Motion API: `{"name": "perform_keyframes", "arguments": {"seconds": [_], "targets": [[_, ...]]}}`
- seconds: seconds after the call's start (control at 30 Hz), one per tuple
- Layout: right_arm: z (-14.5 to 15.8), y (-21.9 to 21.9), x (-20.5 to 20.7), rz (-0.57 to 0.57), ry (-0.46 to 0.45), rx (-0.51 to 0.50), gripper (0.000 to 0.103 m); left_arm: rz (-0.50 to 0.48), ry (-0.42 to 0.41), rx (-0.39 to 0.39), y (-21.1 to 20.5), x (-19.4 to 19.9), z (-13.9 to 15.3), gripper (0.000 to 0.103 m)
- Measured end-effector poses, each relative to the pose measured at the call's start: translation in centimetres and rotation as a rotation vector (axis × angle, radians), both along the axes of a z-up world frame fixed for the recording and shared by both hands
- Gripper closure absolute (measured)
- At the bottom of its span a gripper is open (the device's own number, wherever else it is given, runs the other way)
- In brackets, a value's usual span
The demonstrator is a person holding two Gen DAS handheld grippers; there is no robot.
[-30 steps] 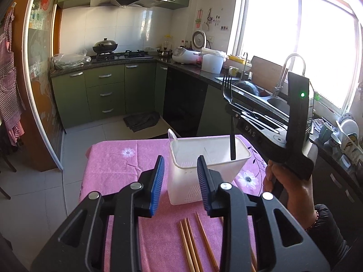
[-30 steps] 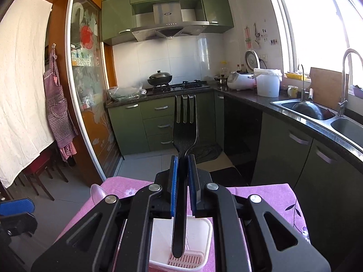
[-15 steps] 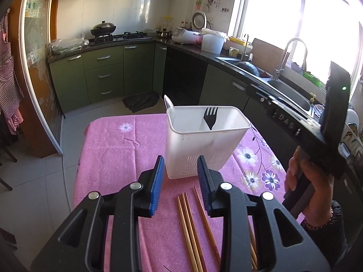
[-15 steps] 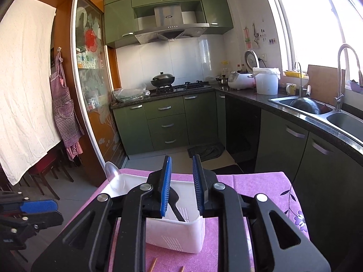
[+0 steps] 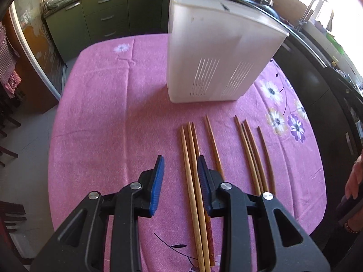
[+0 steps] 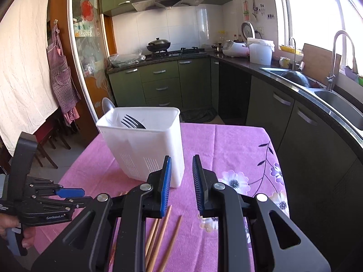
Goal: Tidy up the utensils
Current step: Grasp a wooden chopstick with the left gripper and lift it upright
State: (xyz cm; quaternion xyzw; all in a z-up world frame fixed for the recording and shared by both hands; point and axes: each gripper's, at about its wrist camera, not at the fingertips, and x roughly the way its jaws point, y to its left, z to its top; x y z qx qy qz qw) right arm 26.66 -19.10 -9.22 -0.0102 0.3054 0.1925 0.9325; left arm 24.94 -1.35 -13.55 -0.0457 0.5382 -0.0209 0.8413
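Observation:
A white plastic utensil holder (image 5: 217, 52) stands on the pink tablecloth (image 5: 109, 117); it also shows in the right wrist view (image 6: 145, 145) with a black fork (image 6: 132, 122) and a spoon (image 6: 107, 105) inside. Several wooden chopsticks (image 5: 192, 158) lie in front of it, with another group (image 5: 251, 154) to their right. My left gripper (image 5: 179, 174) is open, low over the left group, with chopsticks between its jaws. My right gripper (image 6: 180, 176) is open and empty, above the table in front of the holder. Chopstick tips (image 6: 163, 233) show below it.
The table edge falls off to a tiled floor (image 5: 27, 149) on the left. Dark counter cabinets and a sink (image 6: 329, 104) run along the right. Green cabinets and a stove (image 6: 158, 45) stand at the back. The left gripper's body (image 6: 38, 199) sits at the table's left.
The right gripper let go of the black fork into the holder and drew back. The left gripper tilted down and lowered over the chopsticks.

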Motion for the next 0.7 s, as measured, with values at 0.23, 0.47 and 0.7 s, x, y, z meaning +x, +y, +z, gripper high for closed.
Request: {"name": "perform_keyframes", "arguments": {"seconds": [0.23, 0.47, 0.7], "targets": [[-1.7, -0.8, -0.9, 0.008, 0.043, -0.021, 0.084, 0.015, 0.085, 0.036, -0.5, 1.3, -2.8, 0.081], [-2.4, -1.6, -0.9, 0.003, 0.069, -0.021, 0.078, 0.006, 0.139, 0.053, -1.3, 1.7, -4.2, 0.084], [-2.8, -1.7, -0.6, 0.008, 0.089, -0.025, 0.073, -0.002, 0.16, 0.08, -2.1, 2.0, -4.6, 0.087]]}}
